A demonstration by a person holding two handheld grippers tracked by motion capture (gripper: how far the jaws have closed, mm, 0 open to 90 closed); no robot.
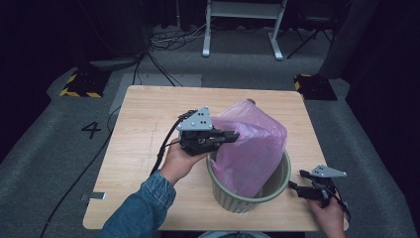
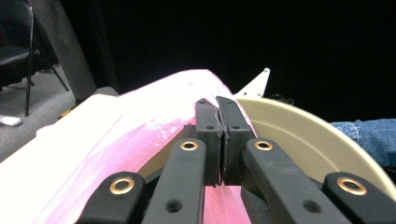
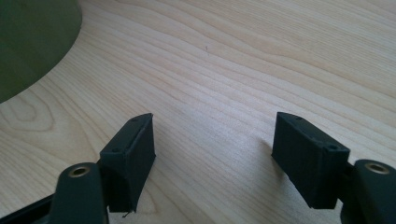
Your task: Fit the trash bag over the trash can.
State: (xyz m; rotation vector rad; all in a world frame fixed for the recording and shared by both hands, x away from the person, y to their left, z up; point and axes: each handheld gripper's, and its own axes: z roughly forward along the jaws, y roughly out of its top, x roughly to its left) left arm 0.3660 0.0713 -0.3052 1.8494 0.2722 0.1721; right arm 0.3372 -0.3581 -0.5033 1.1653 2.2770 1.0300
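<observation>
lining the bin: seat the pink bag

the left gripper (image 1: 224,137) has its fingers (image 2: 208,135) pinched tight on the film of the pink plastic bag (image 1: 252,144), which stands puffed up in the ribbed green waste bin (image 1: 233,197) at the worktop's (image 1: 148,119) near edge. judged best: keep the pinch, draw the bag's edge out over the rim, and let air escape. the right gripper (image 1: 299,189) waits beside the bin, fingers (image 3: 130,158) wide and empty over bare wood; it could steady the bin. the bag's mouth and the bin's bottom are hidden by the film.
</observation>
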